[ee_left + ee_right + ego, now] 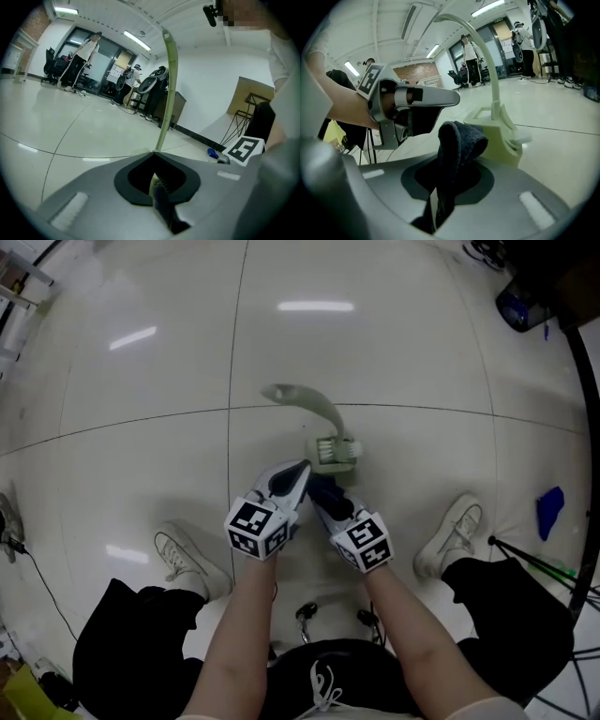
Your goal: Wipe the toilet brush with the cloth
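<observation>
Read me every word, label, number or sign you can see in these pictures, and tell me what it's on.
None can be read.
Left marker cube and right marker cube: black-and-white square patterns only, no letters.
Sheets on the far door, left gripper view: too small to read.

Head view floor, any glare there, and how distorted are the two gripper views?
Head view: bright glare streaks on the glossy floor. Left gripper view: strong fisheye, dark corners, toilet brush handle bowed. Right gripper view: same fisheye, cloth looming large.
</observation>
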Motion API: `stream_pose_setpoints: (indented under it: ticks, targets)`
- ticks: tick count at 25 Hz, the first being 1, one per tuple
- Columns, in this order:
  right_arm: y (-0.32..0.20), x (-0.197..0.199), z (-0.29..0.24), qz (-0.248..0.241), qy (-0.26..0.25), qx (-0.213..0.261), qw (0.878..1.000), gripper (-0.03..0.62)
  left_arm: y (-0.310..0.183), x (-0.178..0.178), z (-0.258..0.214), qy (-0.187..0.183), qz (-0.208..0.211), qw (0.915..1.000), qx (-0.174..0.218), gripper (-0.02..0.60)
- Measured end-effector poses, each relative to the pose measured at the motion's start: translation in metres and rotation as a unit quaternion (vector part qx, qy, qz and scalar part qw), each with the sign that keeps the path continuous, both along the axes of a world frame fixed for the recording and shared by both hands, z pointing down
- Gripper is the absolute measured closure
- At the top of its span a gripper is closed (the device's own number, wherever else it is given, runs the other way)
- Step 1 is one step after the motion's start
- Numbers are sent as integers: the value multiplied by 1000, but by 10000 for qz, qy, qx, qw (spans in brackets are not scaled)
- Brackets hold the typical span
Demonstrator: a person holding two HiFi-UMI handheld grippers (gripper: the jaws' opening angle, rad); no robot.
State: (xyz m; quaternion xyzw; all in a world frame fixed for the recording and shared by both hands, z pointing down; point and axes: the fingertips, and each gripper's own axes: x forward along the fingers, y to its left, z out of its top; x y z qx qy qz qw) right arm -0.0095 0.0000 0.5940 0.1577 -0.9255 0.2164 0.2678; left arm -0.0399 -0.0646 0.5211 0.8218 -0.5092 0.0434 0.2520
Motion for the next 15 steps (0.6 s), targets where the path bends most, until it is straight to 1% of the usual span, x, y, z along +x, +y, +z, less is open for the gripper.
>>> stream_pose_setpoints:
  ticks: [2, 4, 6, 9, 10, 13, 15]
  targets:
    - [-2, -6, 8, -40, -53, -48, 10000, 531, -2, 9, 11, 52, 100, 9999, -75, 575]
    - [-10, -6, 12, 55, -66, -29, 10000, 531, -2, 18, 21, 78, 194, 9996, -171, 575]
    - [-20, -6, 16, 273, -40, -92, 9996, 530, -3, 19, 27, 125, 184, 9995, -215, 575]
    - [-30, -1, 20, 698, -138, -468, 9964, 528, -4, 16, 26, 279, 111, 9993, -222, 575]
    - [-33, 3, 20, 834, -193, -590, 9946, 528, -4, 17, 26, 233, 138, 9994, -218, 575]
    - [-41, 18, 22, 1182, -312, -874, 9886, 519, -3, 21, 27, -88, 287, 9993, -214, 575]
    - [-46, 28, 26, 1385, -335, -998, 9847, 511, -3, 23, 27, -197, 344, 9990, -225, 575]
